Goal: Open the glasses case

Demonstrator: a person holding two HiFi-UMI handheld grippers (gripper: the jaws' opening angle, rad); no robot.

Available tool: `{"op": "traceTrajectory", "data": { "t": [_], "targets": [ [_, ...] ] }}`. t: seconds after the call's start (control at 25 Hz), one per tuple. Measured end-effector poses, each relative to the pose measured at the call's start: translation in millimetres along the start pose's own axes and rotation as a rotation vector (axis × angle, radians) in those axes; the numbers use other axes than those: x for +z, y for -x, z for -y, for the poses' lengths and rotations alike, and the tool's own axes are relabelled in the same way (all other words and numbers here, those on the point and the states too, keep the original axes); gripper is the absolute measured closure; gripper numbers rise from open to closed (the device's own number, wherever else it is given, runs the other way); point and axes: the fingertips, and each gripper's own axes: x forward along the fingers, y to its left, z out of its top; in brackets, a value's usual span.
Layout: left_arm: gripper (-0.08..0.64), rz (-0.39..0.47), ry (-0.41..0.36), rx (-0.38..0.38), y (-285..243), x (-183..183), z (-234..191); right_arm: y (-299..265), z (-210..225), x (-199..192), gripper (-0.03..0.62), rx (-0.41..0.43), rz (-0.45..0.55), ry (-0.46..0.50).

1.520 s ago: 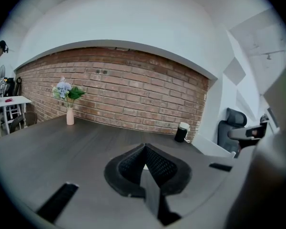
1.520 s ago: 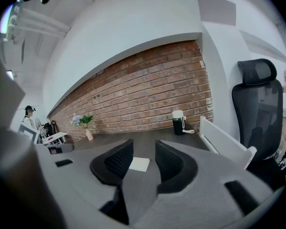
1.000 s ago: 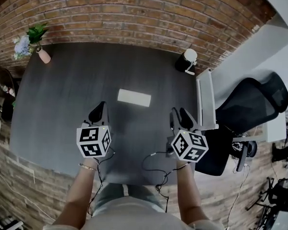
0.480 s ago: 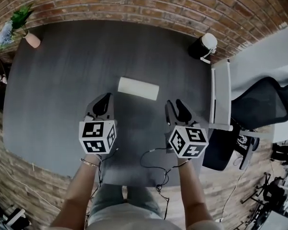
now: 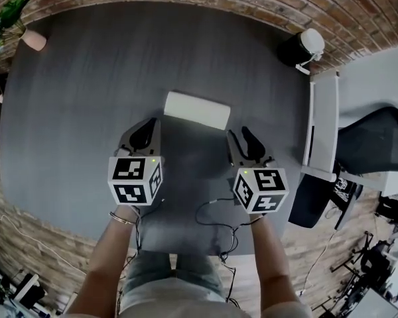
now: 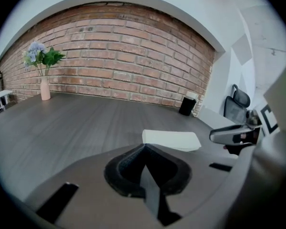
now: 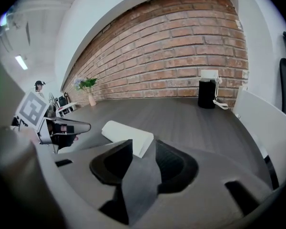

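- Glasses case (image 5: 197,110): a white, oblong case with rounded edges. It lies flat and closed near the middle of the dark table (image 5: 79,78), with its long side running left to right.
- Left gripper (image 5: 148,126): its jaws are pressed together at the tips and hold nothing. It hangs just near of the case's left end and does not touch it.
- Right gripper (image 5: 241,138): its jaws are spread and have just been opening a little further, with nothing between them. It is poised near the case's right end, clear of it.
- Probable handling: the case looks like a stiff, light shell with a smooth skin. It would probably skate across the tabletop if pushed from one side only, and it does not look fragile.
- Suggested hold: one gripper should pinch or pin the lower half at one short end. The other should catch the lid's lip along the long front edge and lift.
- The seam and the hinge side cannot be made out clearly from here.
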Motion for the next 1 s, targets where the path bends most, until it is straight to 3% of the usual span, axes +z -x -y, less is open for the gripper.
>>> {"op": "traceTrajectory", "data": {
  "t": [0.64,1.0],
  "targets": [
    [0.561,-0.161,-0.029,-0.027,-39,-24,17,-23,3,-14,0.434,0.029,-0.050,0.032],
    [0.561,-0.185,-0.033,-0.041,-47,-25,21,-28,-1,-19,0.434,0.052,-0.072,0.068]
  ]
}}
